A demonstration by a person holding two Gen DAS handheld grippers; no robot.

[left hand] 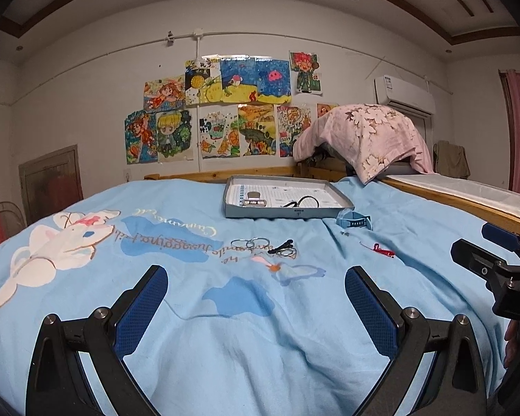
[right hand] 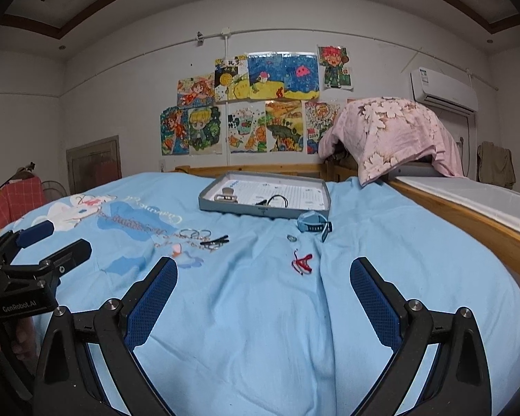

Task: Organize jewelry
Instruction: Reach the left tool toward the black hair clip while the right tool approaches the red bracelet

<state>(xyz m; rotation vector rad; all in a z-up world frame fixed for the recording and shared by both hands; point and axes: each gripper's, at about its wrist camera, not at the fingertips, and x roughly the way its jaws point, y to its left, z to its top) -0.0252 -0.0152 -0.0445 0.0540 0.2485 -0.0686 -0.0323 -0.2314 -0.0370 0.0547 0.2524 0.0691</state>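
Jewelry lies scattered on the blue bedspread (right hand: pixel 381 228) ahead of you, and the grey tray (right hand: pixel 225 208) at the far side is evidently the place meant to collect it: it already holds a black cord loop (right hand: pixel 277 200) and a small metal-and-grey piece (right hand: pixel 226 195). Outside the tray you have a blue watch (right hand: pixel 313 226) just beside its near right corner, a red string piece (right hand: pixel 302 262) nearer you, a cluster of silver rings (left hand: pixel 250 242), and a dark clip with thin hoops (left hand: pixel 284 248) beside them.

Your right hand-held gripper (right hand: pixel 263 287) has its jaws spread wide with nothing between them, and the red string piece sits just ahead of its fingertips, nearly centred, so I judge it the natural first pick. Your left hand-held gripper (left hand: pixel 256 296) is likewise wide apart and empty; the silver rings and the dark clip lie straight ahead of it, well apart from the pads. Both grippers hover low over the bed, short of everything.
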